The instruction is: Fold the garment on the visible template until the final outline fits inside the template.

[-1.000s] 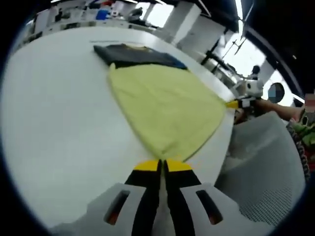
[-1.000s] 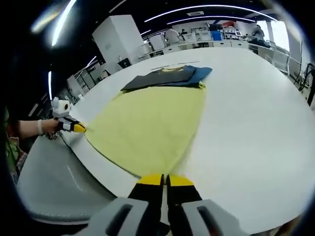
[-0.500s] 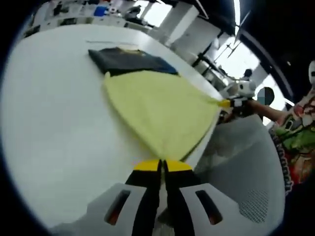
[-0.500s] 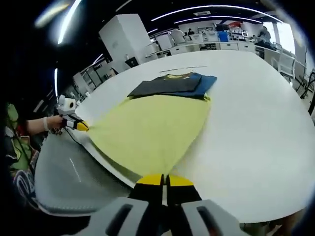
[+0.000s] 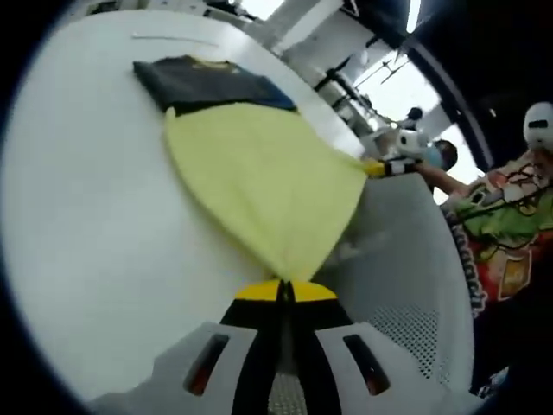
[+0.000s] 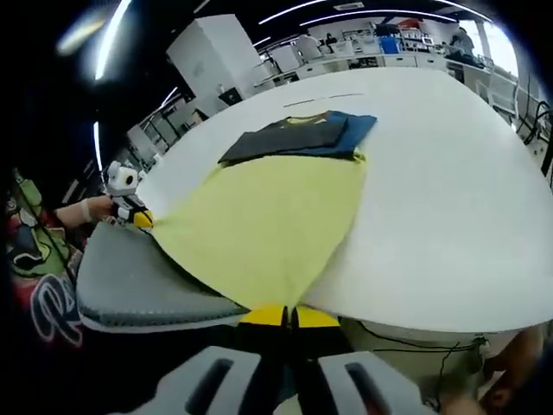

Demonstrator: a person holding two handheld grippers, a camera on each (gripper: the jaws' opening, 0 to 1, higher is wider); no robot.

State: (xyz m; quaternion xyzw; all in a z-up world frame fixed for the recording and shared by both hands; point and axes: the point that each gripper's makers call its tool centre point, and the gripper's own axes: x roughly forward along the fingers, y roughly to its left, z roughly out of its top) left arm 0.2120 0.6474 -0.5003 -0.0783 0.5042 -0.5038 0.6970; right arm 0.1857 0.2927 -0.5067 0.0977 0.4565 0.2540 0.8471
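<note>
At the bottom of the left gripper view, the left gripper (image 5: 286, 290) has its jaws pinched shut on one corner of the yellow garment (image 5: 259, 186); the right gripper (image 6: 289, 313) is likewise clamped on the opposite corner, cloth stretched taut between them. Garment's far end lies on the white table (image 5: 78, 225) against a dark folded pile (image 5: 203, 82). Versus a second ago both grippers have pulled back past the table edge, over a grey mesh chair (image 5: 406, 259), dragging the hem off the table. Looks like straightening before a fold; no fold yet, template not discernible
</note>
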